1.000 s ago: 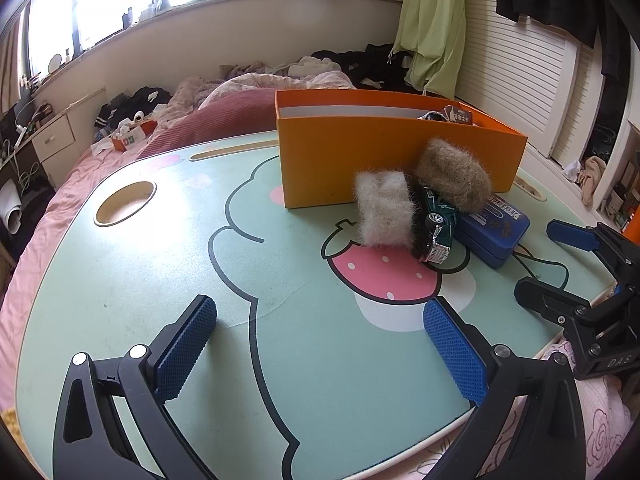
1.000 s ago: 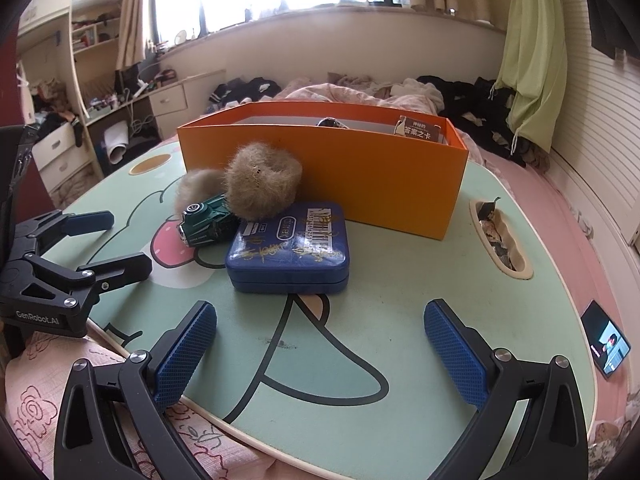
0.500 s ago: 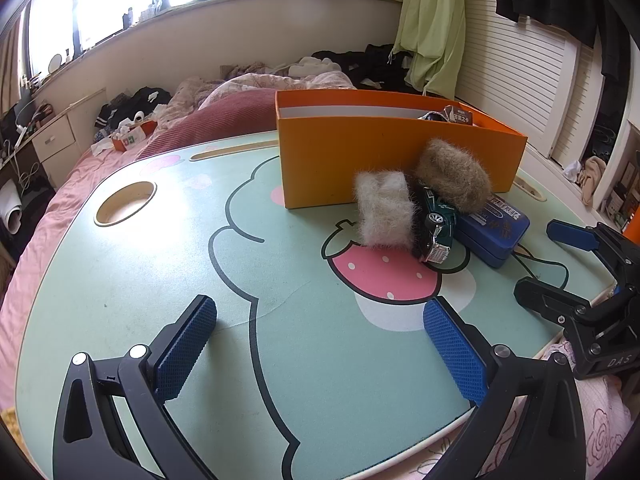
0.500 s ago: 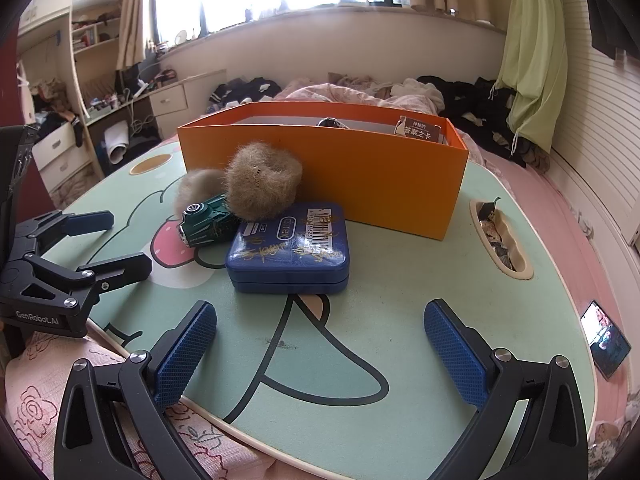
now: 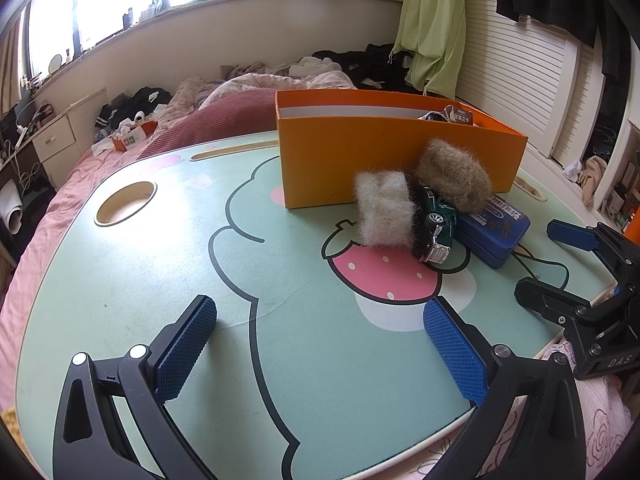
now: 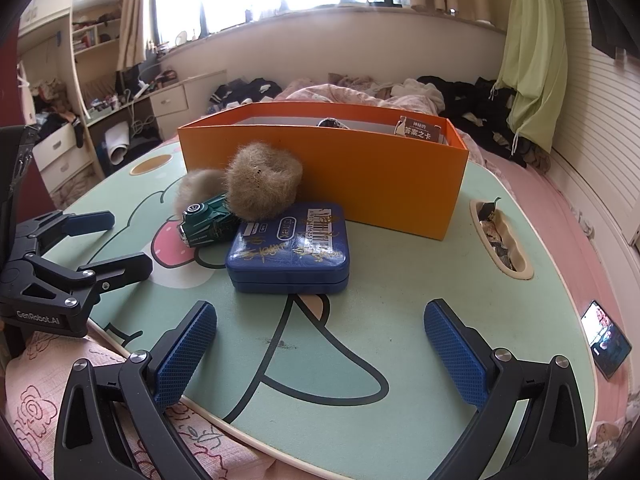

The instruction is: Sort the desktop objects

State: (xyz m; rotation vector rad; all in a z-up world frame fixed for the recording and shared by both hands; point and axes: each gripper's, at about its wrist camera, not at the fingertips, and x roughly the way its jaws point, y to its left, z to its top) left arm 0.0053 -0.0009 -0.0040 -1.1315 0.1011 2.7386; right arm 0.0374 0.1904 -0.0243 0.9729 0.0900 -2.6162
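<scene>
A: Left wrist view first. Anything different from a second ago?

B: Nothing. The left gripper (image 5: 320, 344) sits low at the near edge of the lap table (image 5: 120, 280), blue pads spread wide, nothing between them, exactly where it was. So I'd judge no pick has begun.

A: And the things to sort?

B: Clustered against the front wall of the orange box (image 5: 384, 160): a white furry cuff (image 5: 384, 210), a green toy car (image 5: 436, 228) touching it, a brown furry cuff (image 5: 452, 180) leaning on the box above the car, and a blue tin (image 5: 494, 230) just beside the car. The box already holds a few items (a card packet pokes over the rim).

A: Right wrist view?

B: Equally unmoved. The right gripper (image 6: 320, 344) has its pads wide apart and empty, with the blue tin (image 6: 290, 248) straight ahead, nearest. The green toy car (image 6: 206, 220) touches the tin's left corner; the brown furry cuff (image 6: 262, 186) rests on both.

A: What's in the way?

B: The pile itself. Lifting the tin would likely tip the brown cuff and nudge the car. The left gripper (image 6: 108, 246) also waits near the car, so both reaching in together could crowd.
</scene>
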